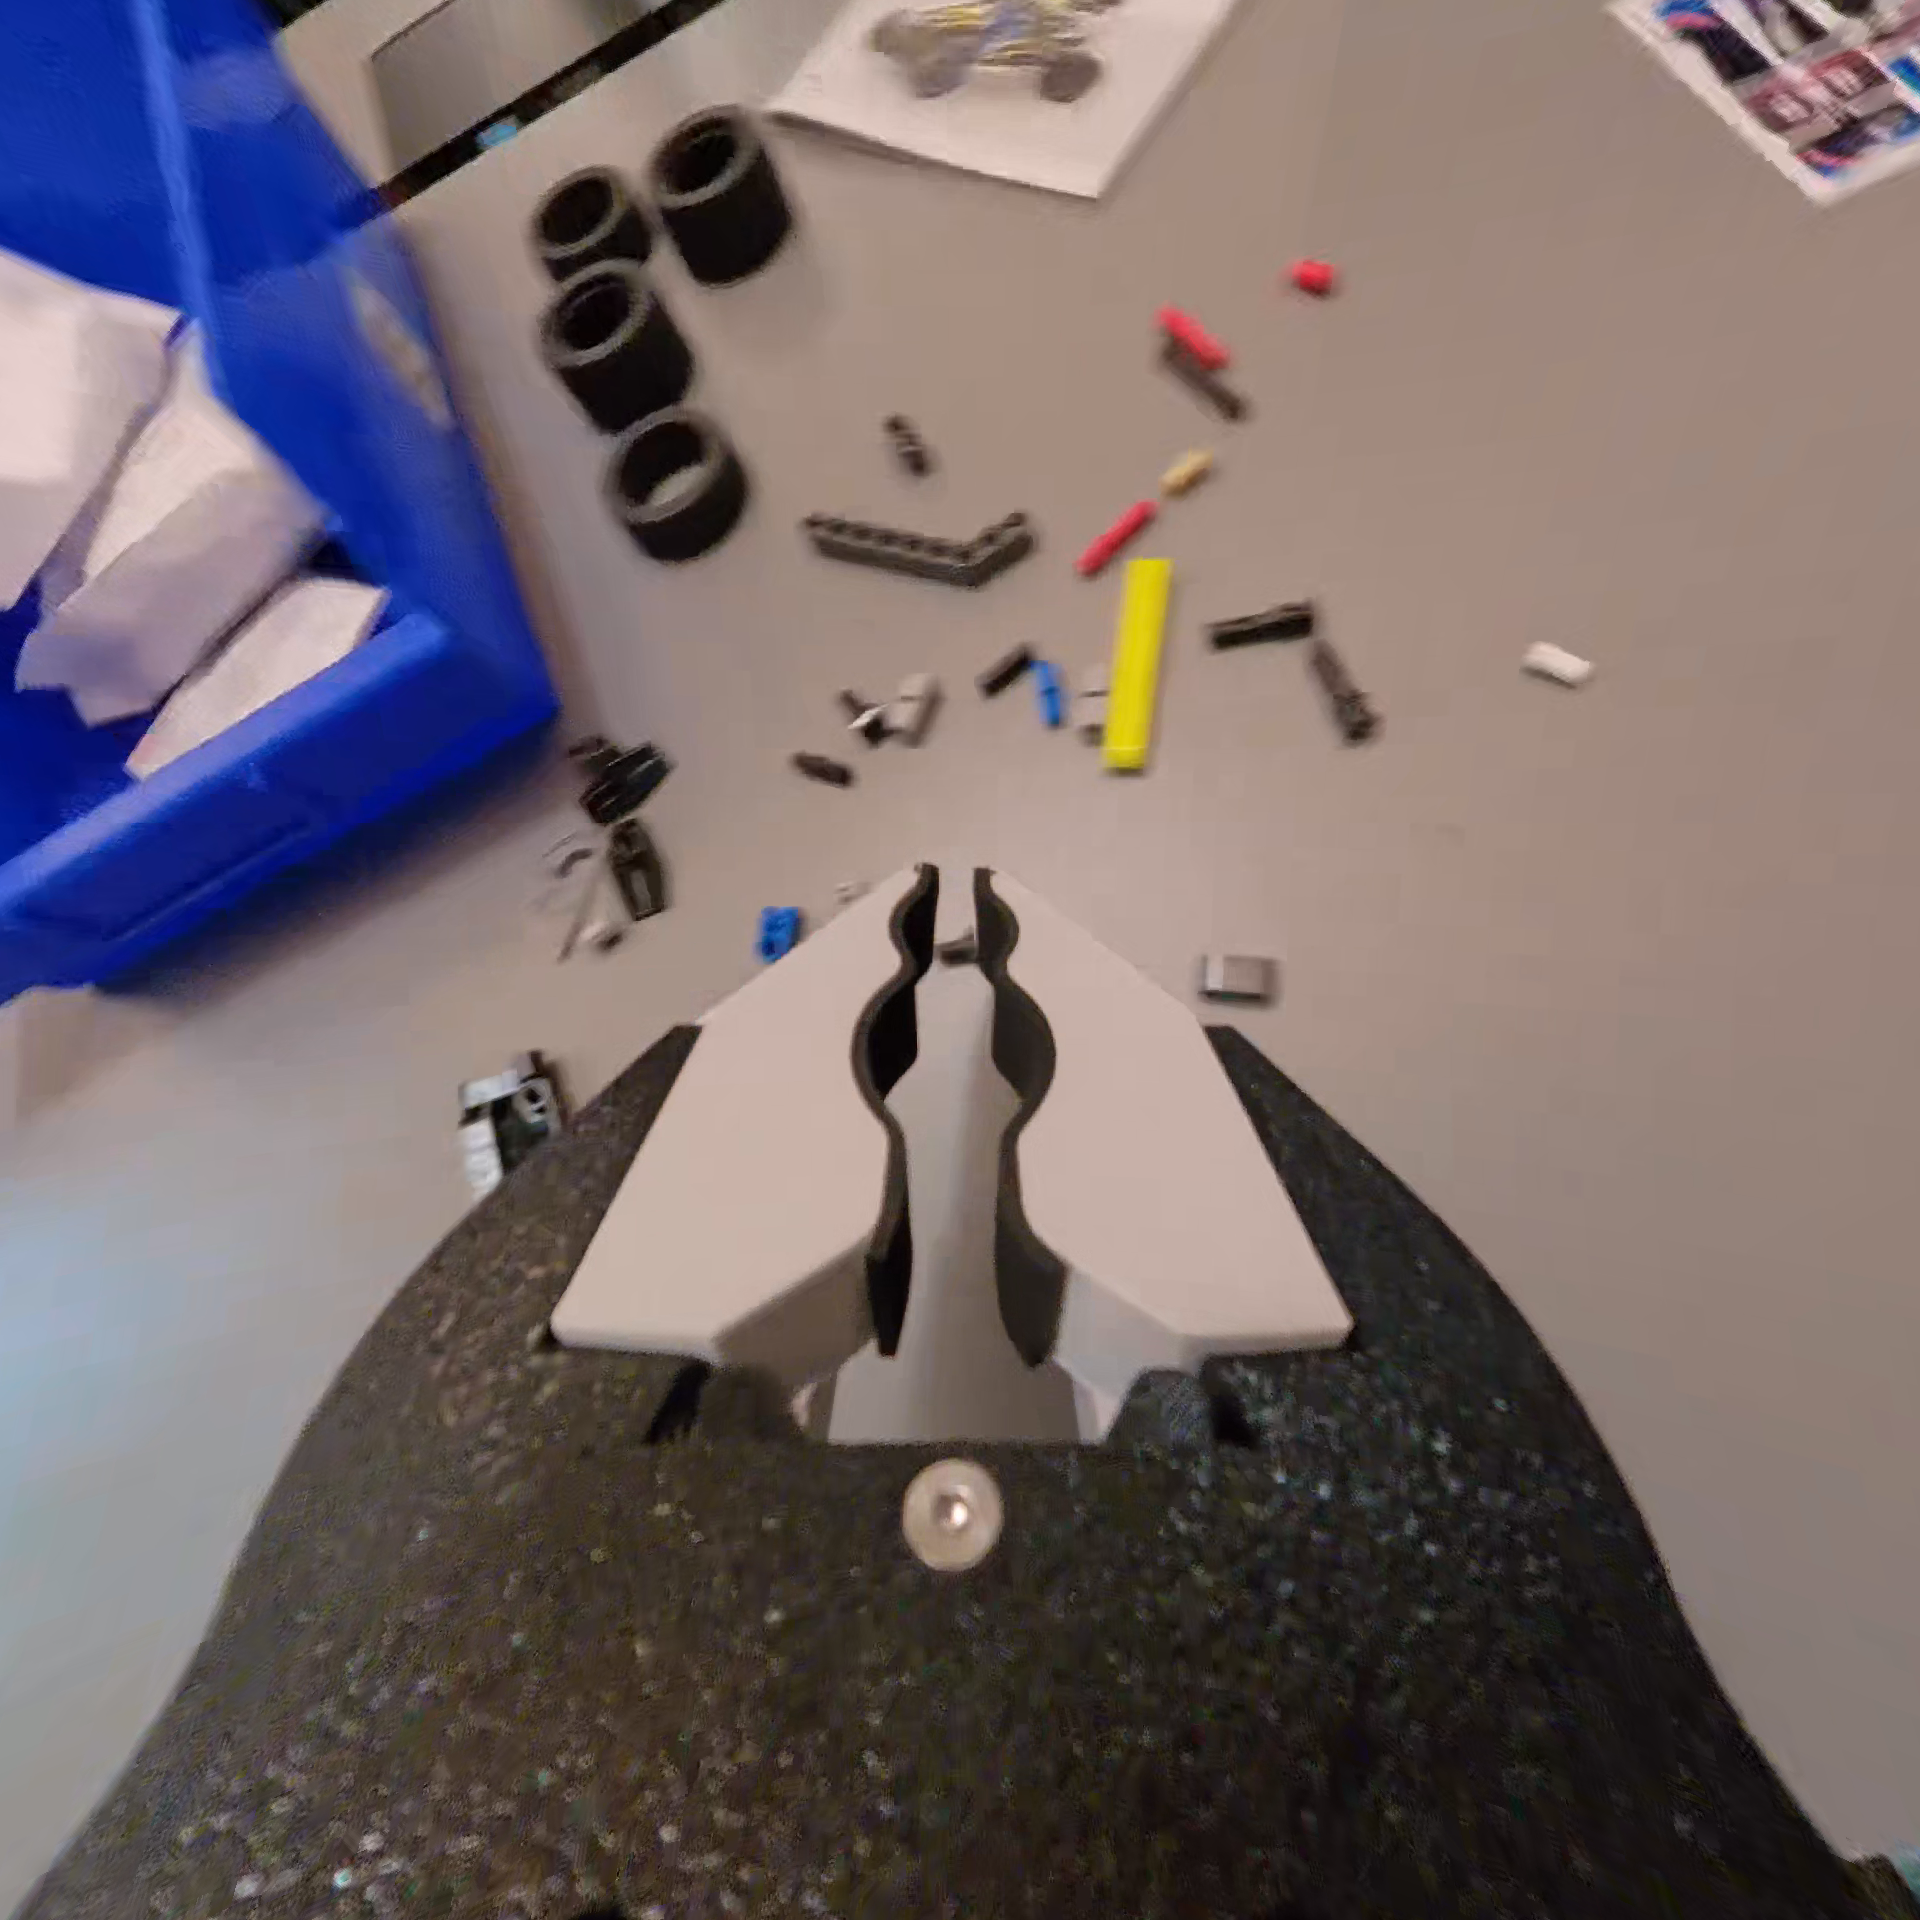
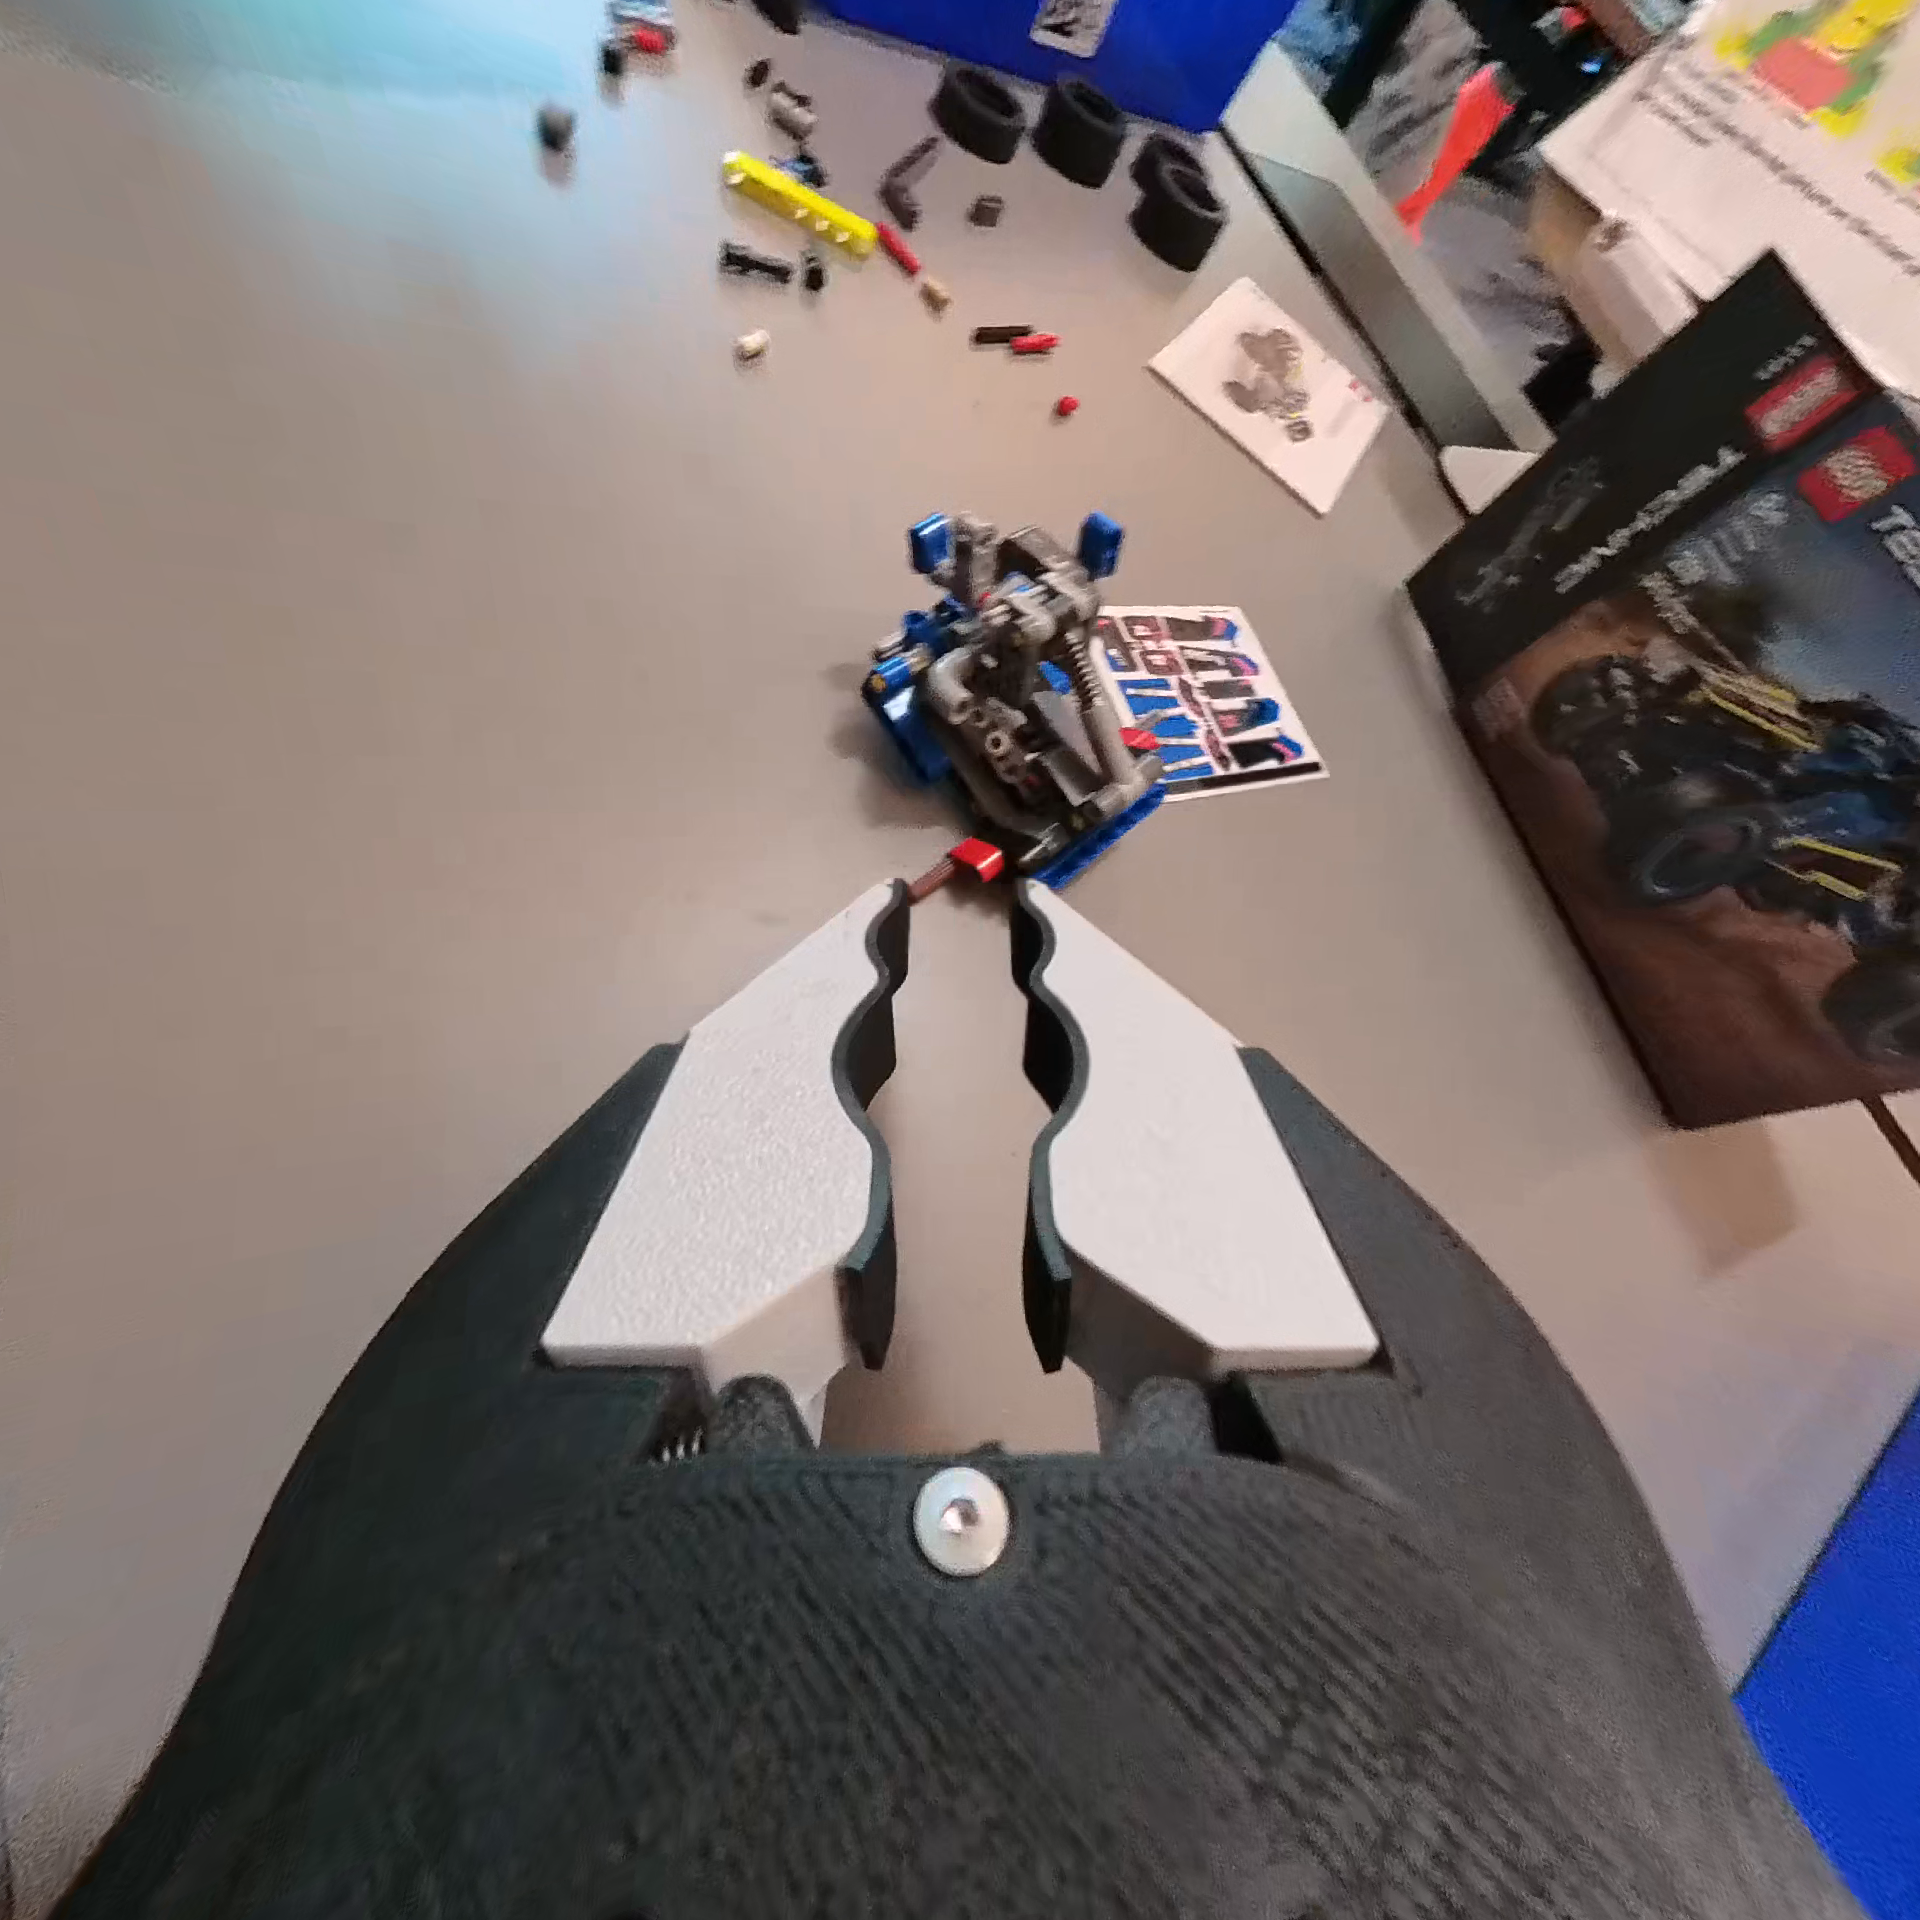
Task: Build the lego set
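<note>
The left gripper point(image 1: 956, 878) points forward and down over the table, its grey fingers point(image 1: 790, 1101) nearly closed, leaving only a thin slit at the tips; nothing seems pinched there, though blur hampers certainty. The right gripper point(image 2: 956, 896) angles likewise, jaws parted wider and empty.

Light is even and moderately bright over my tabletop point(image 1: 1558, 1039), with a cool bluish glare at its near left in the left wrist view and at its far left in the right wrist view. Shadows are soft and short. Motion blur smears the tyres point(image 1: 665, 343) and small parts. Wide-angle distortion bends the edges. My jaws read fairly sharp.
</note>
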The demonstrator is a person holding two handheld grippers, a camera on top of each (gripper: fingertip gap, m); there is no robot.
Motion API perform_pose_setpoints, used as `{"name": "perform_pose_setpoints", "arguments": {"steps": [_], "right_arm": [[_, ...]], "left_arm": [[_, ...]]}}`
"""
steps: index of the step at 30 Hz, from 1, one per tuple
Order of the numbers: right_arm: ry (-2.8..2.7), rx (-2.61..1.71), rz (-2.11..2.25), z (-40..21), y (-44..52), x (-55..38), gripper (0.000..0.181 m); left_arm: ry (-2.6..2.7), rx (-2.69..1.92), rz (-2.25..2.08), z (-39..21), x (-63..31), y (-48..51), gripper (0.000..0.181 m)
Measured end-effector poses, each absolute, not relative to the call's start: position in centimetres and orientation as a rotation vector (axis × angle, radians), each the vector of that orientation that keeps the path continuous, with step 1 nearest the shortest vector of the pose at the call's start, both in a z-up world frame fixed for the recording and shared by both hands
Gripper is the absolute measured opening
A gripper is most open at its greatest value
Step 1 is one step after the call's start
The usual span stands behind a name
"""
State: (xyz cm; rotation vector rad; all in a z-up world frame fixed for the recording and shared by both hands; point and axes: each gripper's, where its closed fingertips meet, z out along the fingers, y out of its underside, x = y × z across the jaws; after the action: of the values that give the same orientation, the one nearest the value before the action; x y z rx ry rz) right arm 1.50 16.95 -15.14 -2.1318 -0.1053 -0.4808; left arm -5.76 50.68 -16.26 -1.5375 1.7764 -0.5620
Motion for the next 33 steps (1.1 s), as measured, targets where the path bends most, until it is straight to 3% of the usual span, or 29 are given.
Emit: {"name": "perform_pose_setpoints", "arguments": {"steps": [6,11,17,20,23,28,33], "right_arm": [[-0.062,-2.148,-0.51,-15.5,16.7,2.4,0.017],[-0.06,-2.186,-0.493,-15.7,16.1,2.5,0.018],[-0.01,-2.226,-0.507,-15.7,13.1,2.4,0.018],[0.004,-2.217,-0.505,-16.0,12.3,2.1,0.018],[0.014,-2.207,-0.492,-16.3,12.1,2.1,0.018],[-0.031,-2.165,-0.498,-15.5,13.3,2.1,0.018],[-0.123,-2.074,-0.617,-14.2,15.6,1.8,0.019]], "left_arm": [[1.889,-1.37,-0.725,-14.4,-1.4,51.1,0.013],[2.22,-1.134,-0.505,-17.0,3.7,50.1,0.017],[2.509,-1.172,-0.449,-20.3,4.5,50.0,0.026],[2.488,-1.225,-0.529,-20.4,5.1,49.2,0.006],[2.438,-1.247,-0.535,-20.4,5.5,49.2,0.005],[2.296,-1.214,-0.677,-16.5,5.6,47.5,0.004],[2.304,-1.114,-0.99,-10.1,3.2,39.9,0.004]]}}
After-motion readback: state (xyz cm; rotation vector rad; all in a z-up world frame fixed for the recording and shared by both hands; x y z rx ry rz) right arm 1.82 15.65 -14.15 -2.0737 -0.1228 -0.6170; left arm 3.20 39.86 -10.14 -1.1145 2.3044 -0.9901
